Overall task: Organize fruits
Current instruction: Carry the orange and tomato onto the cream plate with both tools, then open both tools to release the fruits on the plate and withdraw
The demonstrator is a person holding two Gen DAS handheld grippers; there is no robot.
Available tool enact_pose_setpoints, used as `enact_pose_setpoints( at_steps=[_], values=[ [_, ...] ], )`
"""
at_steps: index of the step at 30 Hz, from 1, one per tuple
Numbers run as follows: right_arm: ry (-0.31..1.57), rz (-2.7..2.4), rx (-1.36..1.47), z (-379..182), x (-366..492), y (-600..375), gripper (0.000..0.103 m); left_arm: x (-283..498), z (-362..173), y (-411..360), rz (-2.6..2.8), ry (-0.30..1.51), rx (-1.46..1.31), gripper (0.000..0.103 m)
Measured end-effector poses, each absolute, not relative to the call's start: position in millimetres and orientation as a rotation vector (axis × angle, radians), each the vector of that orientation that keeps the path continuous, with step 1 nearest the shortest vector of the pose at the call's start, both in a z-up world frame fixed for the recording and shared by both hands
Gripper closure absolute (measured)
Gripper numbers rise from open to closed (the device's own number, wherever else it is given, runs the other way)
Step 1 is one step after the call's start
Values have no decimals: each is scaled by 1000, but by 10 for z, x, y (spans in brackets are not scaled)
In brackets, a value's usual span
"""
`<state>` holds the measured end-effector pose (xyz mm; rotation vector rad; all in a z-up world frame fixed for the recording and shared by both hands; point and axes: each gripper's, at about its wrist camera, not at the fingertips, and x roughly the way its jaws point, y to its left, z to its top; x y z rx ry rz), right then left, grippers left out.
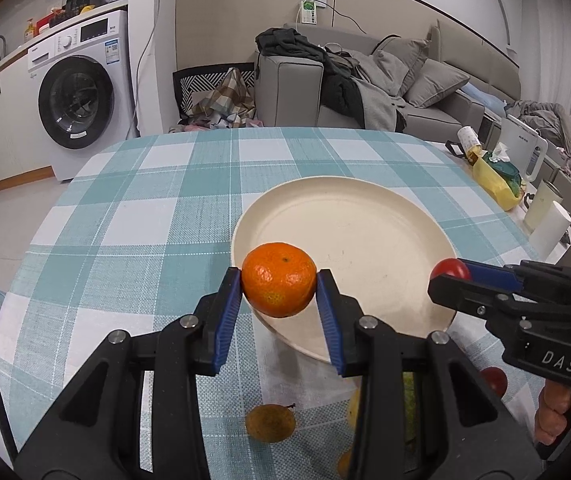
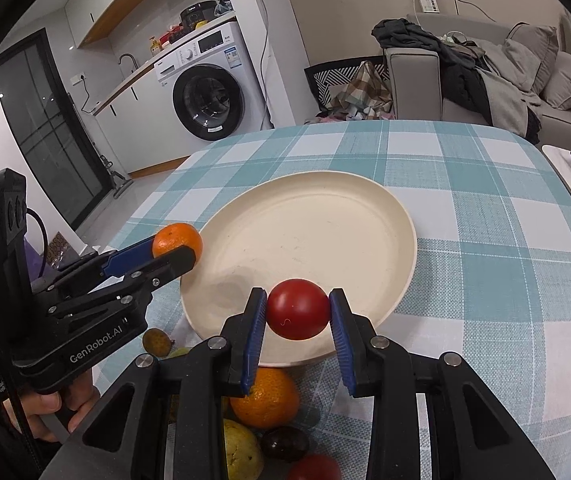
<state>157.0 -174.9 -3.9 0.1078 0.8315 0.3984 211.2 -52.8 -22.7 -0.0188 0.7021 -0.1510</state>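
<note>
Round cream plate (image 2: 365,208), mid-frame, has no fruit resting on it. L gripper (image 1: 279,286) clamps round orange mandarin (image 1: 278,283); R gripper (image 2: 298,312) clamps smooth red tomato (image 2: 297,309), both over near rim. Loose fruit pile (image 2: 265,400) at bottom of frame left to sort.

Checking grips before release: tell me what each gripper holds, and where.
Left gripper clamps the orange by its sides; right gripper clamps the tomato by its sides.

Two wrist fisheyes, both angled down over the near edge of the table.

Left wrist view looks along its fingers, close above the cream plate (image 1: 345,216), with the right gripper (image 1: 451,274) entering at right. Right wrist view sits beside it, same heading, left gripper (image 2: 175,246) at left. Shared: plate, checked tablecloth (image 2: 485,208), washing machine (image 1: 75,96), sofa (image 2: 465,80).
</note>
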Motion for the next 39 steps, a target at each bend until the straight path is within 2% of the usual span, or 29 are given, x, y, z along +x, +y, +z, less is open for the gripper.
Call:
enact_pose_setpoints(
  at_steps=[3, 6, 8, 10, 11, 13, 15, 16, 19, 22, 39],
  values=[
    [835, 402, 101, -47, 1582, -1730, 70, 2116, -236, -540, -168, 708, -27, 68],
    [820, 388, 87, -12, 1550, -1726, 60, 2072, -188, -539, -167, 696, -22, 63],
    [805, 380, 79, 17, 1502, -1740, 52, 2015, -136, -525, -167, 678, -23, 40],
    [799, 373, 79, 40, 1460, -1770, 50, 1930, -75, -497, -160, 653, -24, 24],
    [799, 370, 80, 50, 1432, -1791, 47, 1872, -44, -486, -156, 634, -21, 21],
    [794, 364, 87, 66, 1376, -1830, 20, 1780, 0, -471, -147, 621, -8, 19],
    [777, 357, 100, 90, 1291, -1879, 5, 1688, 29, -452, -127, 624, 8, 13],
    [766, 352, 101, 104, 1249, -1896, 1, 1644, 35, -443, -122, 622, 14, 11],
    [758, 335, 84, 119, 1170, -1905, 0, 1482, 58, -402, -121, 601, 16, 3],
    [760, 329, 71, 125, 1090, -1918, 0, 1344, 68, -366, -116, 593, 15, 2],
    [766, 311, 44, 107, 759, -1991, 0, 893, 19, -267, -106, 598, 13, 1]
  ],
)
